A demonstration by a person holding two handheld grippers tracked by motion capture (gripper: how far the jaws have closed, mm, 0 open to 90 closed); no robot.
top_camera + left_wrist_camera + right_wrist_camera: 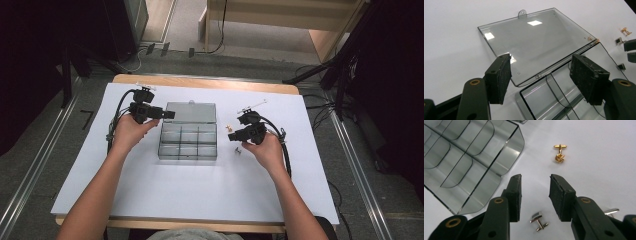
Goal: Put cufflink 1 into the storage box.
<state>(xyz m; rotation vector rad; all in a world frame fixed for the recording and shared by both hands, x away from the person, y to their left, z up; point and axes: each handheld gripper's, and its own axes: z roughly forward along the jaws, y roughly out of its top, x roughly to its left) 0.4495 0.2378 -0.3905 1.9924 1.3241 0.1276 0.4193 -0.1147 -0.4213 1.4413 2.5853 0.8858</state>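
Observation:
A clear plastic compartment box (188, 142) lies mid-table with its lid (191, 112) folded flat behind it. My left gripper (170, 114) hovers open at the box's back left corner. In the left gripper view its jaws (541, 67) straddle the hinge between lid (534, 42) and base (554, 100), holding nothing. My right gripper (231, 136) is open just right of the box. In the right gripper view its jaws (535, 185) hang above the white sheet. A gold cufflink (559, 153) lies ahead of them, a silver cufflink (539, 220) beneath them, and another silver one (611, 211) is partly hidden behind the right jaw.
A white sheet (200, 195) covers the wooden table. The box compartments (461, 157) look empty. Small cufflinks (626, 31) lie scattered right of the box. Cables trail from both grippers toward the table's edges. Dark stands and floor cables surround the table.

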